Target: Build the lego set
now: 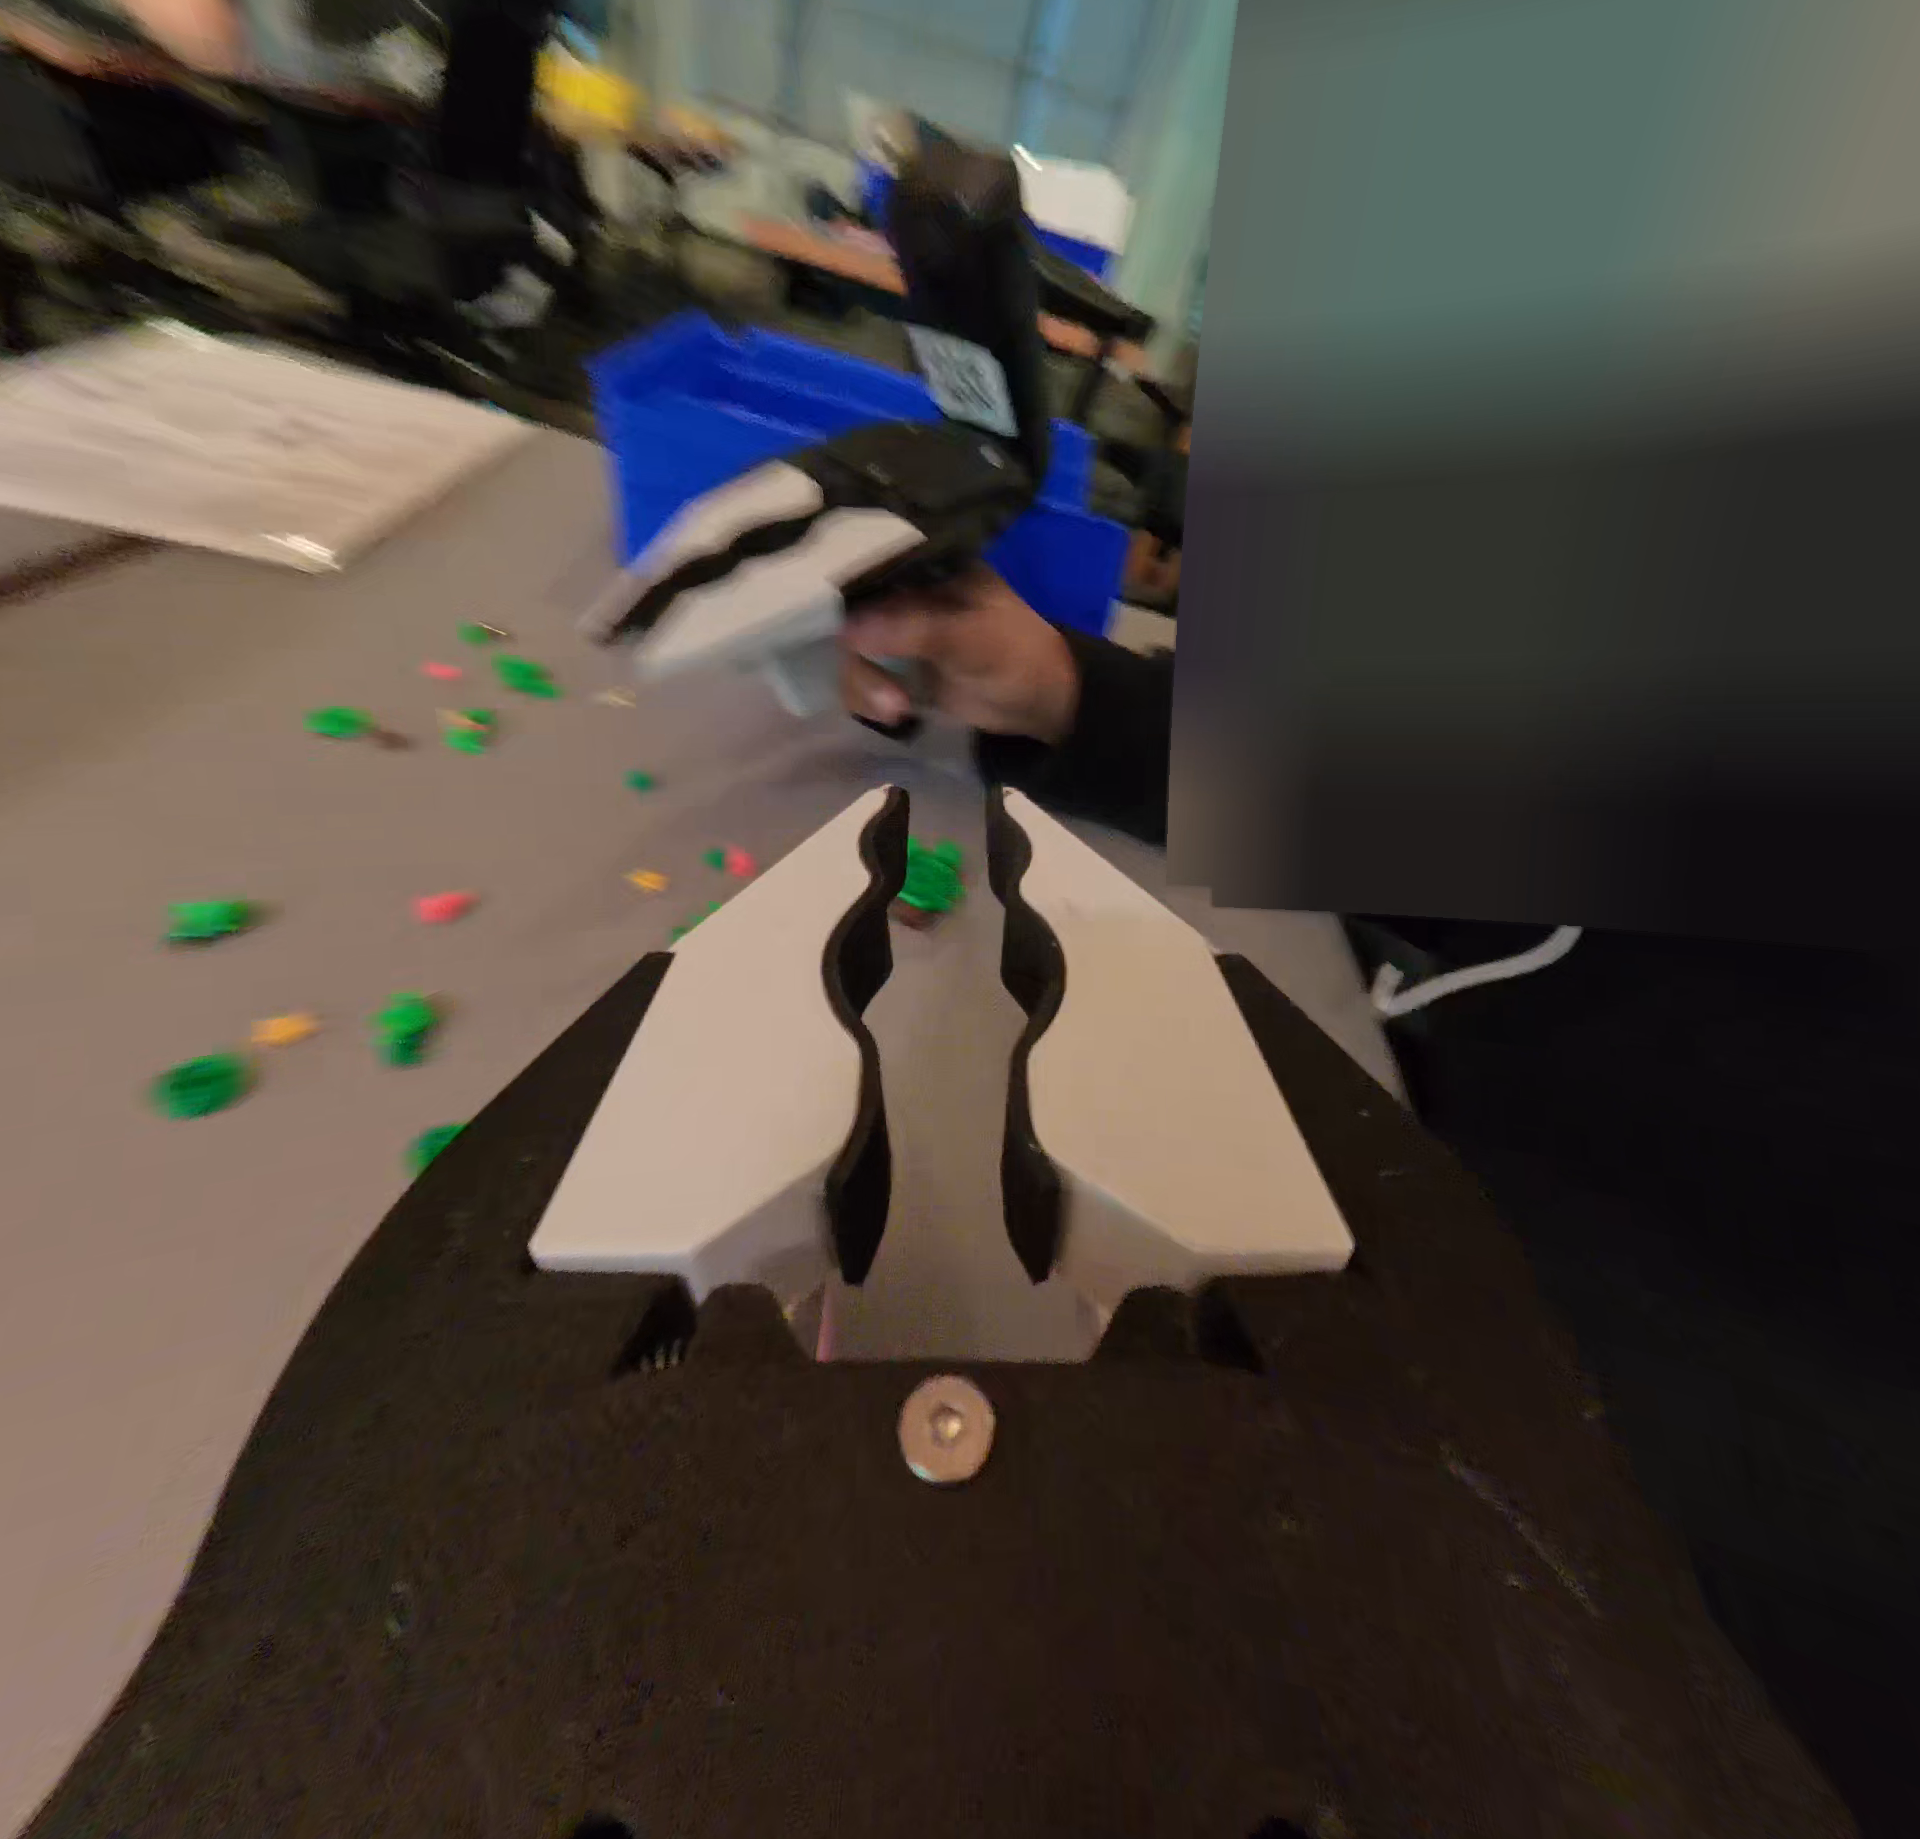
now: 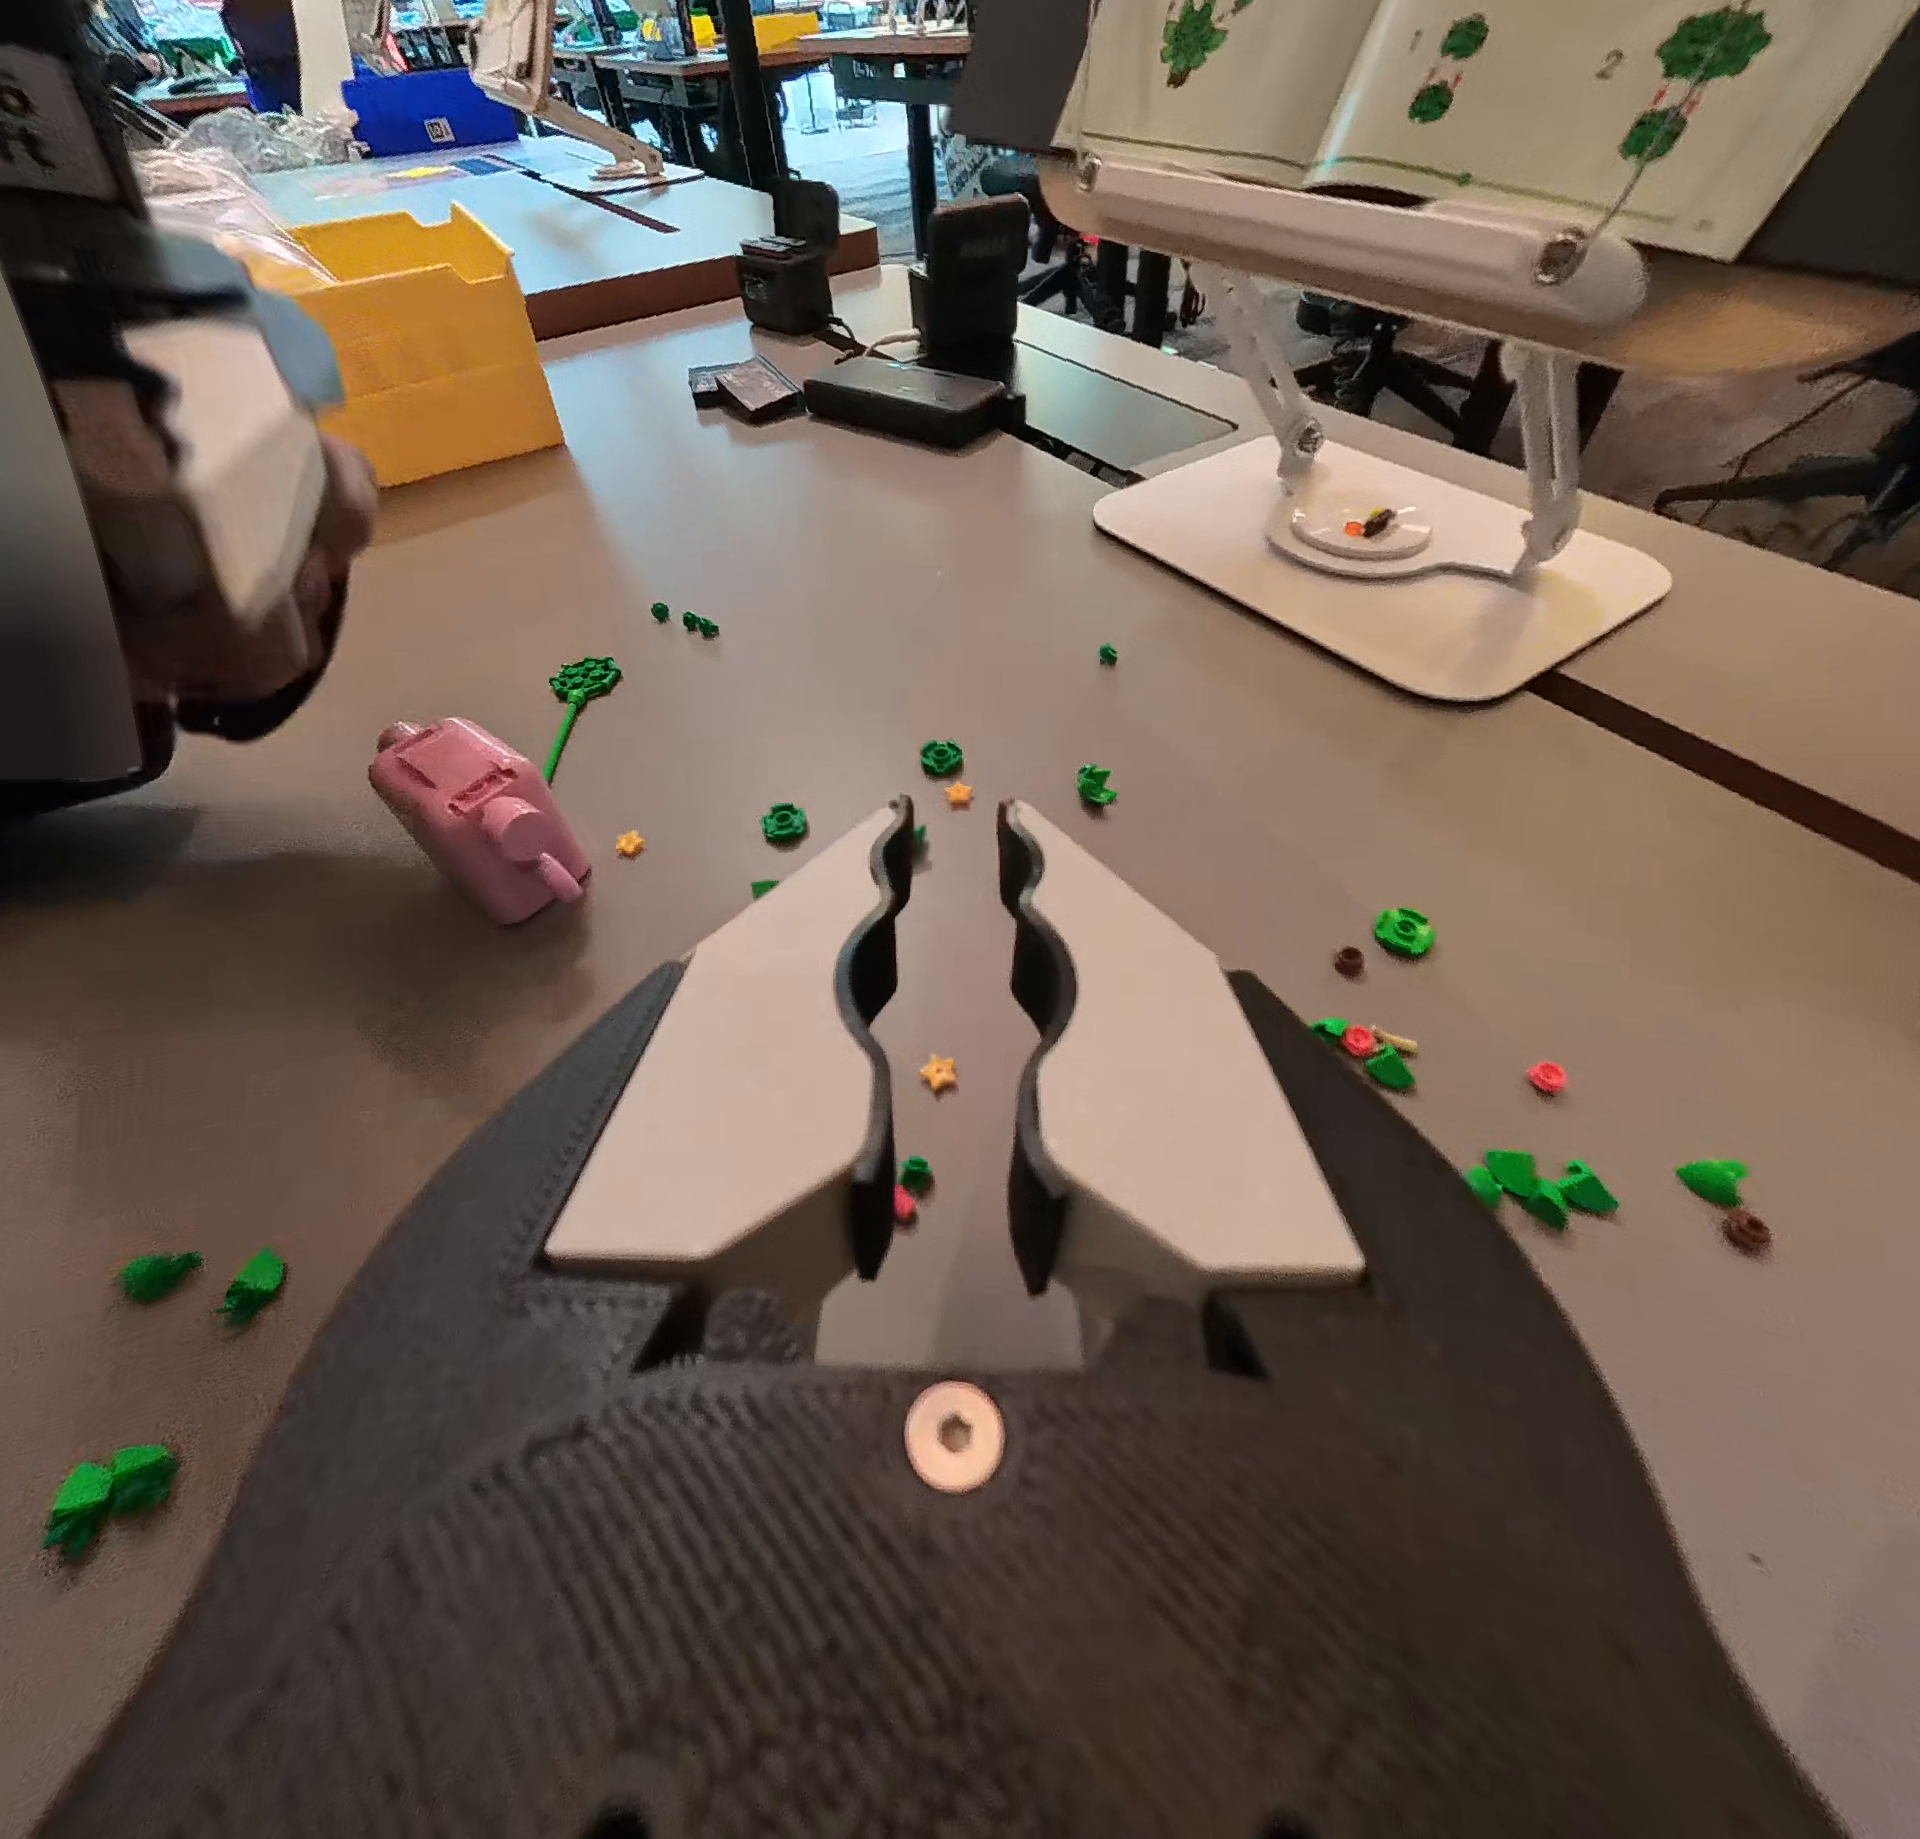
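Small green, pink and yellow lego pieces lie scattered on the grey table (image 2: pixel 1039 563). My right gripper (image 2: pixel 951 815) is open and empty, low over the table, with a yellow star piece (image 2: pixel 938 1072) showing between its fingers. A pink lego part (image 2: pixel 478 818) lies on its side to the left, with a green leaf on a stem (image 2: pixel 577 698) behind it. My left gripper (image 1: pixel 943 802) is open and empty; a green piece (image 1: pixel 930 875) lies on the table below its tips. The right gripper (image 1: pixel 727 584) also shows in the blurred left wrist view, held by a hand.
An open instruction booklet (image 2: pixel 1455 75) rests on a white stand (image 2: pixel 1382 584) at the back right. A yellow bin (image 2: pixel 426 355) stands at the back left, with dark boxes (image 2: pixel 904 397) behind the pieces. A blue bin (image 1: pixel 831 418) and white sheet (image 1: pixel 208 439) show in the left wrist view. Tip to tip, the grippers are about 15 cm apart.
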`<state>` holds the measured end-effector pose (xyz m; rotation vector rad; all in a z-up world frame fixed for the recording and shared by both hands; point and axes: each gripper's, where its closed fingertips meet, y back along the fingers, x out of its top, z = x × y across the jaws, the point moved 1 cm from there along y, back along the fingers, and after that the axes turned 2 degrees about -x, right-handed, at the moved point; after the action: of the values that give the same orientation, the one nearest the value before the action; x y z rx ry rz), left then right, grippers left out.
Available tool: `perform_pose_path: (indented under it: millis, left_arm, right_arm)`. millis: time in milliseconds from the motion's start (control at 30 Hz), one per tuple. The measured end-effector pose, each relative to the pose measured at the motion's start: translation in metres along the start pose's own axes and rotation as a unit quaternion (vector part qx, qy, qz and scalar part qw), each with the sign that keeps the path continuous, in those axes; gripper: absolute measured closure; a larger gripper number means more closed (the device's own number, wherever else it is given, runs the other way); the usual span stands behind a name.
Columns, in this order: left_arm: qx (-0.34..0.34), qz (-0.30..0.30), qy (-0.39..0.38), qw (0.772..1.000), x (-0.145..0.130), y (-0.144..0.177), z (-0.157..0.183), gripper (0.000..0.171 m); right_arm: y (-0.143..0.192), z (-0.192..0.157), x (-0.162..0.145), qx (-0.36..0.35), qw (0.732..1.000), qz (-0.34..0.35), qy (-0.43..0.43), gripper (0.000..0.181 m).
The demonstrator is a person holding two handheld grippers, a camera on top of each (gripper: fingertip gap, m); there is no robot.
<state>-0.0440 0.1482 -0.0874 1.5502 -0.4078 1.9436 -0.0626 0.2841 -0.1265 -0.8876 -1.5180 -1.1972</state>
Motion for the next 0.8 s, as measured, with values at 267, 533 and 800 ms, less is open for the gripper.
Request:
perform_pose_path:
  millis: [267, 533, 800]
  left_arm:
    - [-0.08, -0.255, -0.025, 0.963, -0.095, -0.06, 0.048, 0.145]
    - [-0.034, -0.324, -0.04, 0.945, -0.124, -0.062, 0.041, 0.151]
    - [-0.016, -0.355, -0.057, 0.933, -0.135, -0.06, 0.035, 0.165]
  right_arm:
    - [0.005, -0.005, 0.01, -0.004, 1.0, 0.012, 0.016, 0.168]
    - [0.011, -0.007, 0.017, -0.006, 1.0, 0.023, 0.021, 0.167]
    - [0.01, -0.007, 0.016, -0.006, 1.0, 0.022, 0.02, 0.167]
